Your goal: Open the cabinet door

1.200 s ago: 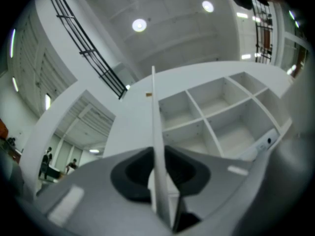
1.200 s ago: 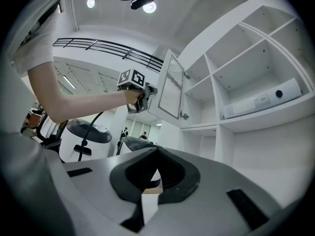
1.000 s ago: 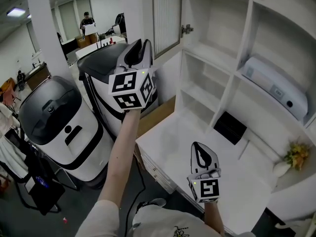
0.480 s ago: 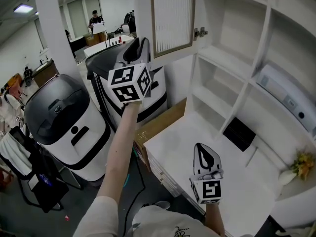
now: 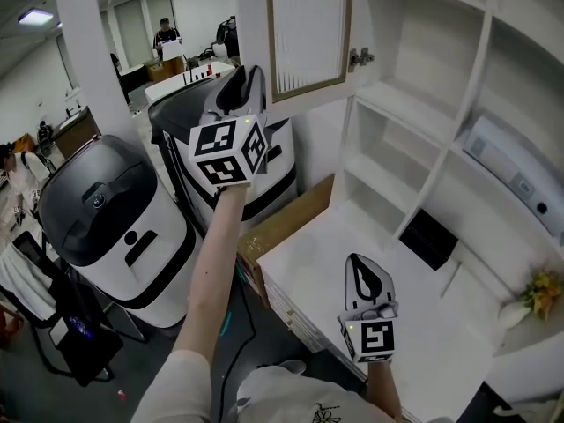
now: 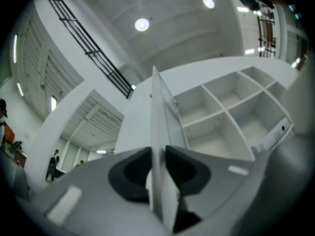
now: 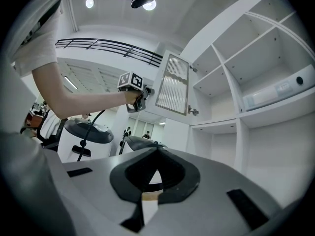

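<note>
Looking down from the head view, left gripper [image 5: 240, 91] sat raised at the free edge of the open cabinet door [image 5: 308, 33]; right gripper [image 5: 363, 280] hung low over the white countertop [image 5: 308, 258]. Left gripper view: jaws clamped on the door's edge. Right gripper view: jaws closed, empty.

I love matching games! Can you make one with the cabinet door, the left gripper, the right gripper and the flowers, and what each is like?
Things:
1 cabinet door
2 left gripper
3 right gripper
4 flowers

What it is like:
A yellow
B jaws together, empty
C swung open
D jaws clamped on the door's edge

Pairs: 1-C, 2-D, 3-B, 4-A
</note>
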A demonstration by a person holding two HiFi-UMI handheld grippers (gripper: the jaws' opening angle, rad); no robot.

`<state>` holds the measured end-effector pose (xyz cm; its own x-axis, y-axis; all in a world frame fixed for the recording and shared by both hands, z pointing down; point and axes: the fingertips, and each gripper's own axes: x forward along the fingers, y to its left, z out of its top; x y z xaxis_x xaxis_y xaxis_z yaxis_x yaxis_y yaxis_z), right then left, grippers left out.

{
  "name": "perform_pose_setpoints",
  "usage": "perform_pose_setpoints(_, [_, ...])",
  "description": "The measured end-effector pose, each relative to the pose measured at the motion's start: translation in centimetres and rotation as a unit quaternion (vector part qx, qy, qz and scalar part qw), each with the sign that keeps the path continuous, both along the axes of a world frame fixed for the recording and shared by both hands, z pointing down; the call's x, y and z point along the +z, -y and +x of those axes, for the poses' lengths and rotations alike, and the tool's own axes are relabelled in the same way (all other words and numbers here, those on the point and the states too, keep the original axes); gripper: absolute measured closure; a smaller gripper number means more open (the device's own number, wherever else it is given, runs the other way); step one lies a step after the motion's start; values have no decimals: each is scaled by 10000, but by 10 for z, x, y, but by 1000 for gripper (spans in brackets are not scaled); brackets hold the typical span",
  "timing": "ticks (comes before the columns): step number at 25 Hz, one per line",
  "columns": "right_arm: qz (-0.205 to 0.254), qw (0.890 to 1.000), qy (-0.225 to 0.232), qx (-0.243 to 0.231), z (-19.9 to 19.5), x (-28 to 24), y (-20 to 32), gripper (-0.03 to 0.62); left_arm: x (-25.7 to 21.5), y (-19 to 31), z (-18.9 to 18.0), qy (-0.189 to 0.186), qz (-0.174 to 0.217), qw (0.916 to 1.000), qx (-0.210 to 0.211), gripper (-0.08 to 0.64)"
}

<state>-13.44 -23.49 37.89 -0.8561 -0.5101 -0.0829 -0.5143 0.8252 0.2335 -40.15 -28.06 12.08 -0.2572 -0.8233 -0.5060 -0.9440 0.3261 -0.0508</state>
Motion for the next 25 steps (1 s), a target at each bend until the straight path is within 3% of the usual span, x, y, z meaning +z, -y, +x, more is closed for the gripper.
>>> perform_pose_setpoints(4, [69,10000,-44,48,3,-3,0,594,1,-1,2,20,-68,10000,-46,475])
perform_pose_setpoints(7, [142,9998,15,119,9,-6,-1,594,-2,-5,6,240,-93,9987,-436,471])
perform_pose_setpoints(13, [351,9991,-33,247,24,-17,-3,594,-14,-36,43,433,310,9973,-511,414])
perform_pose_setpoints(18, [536,9940,-130,941,68,-25,3,594,-4,-28,119,627,375,9972,161,450])
perform_pose_setpoints(22, [629,9909,-31,1186,95,-34,13,594,14,-41,177,739,539,9943,542,500])
perform_pose_setpoints(25, [614,9823,111,1765,131,-40,14,594,40,-34,238,882,467,9870,1257,552])
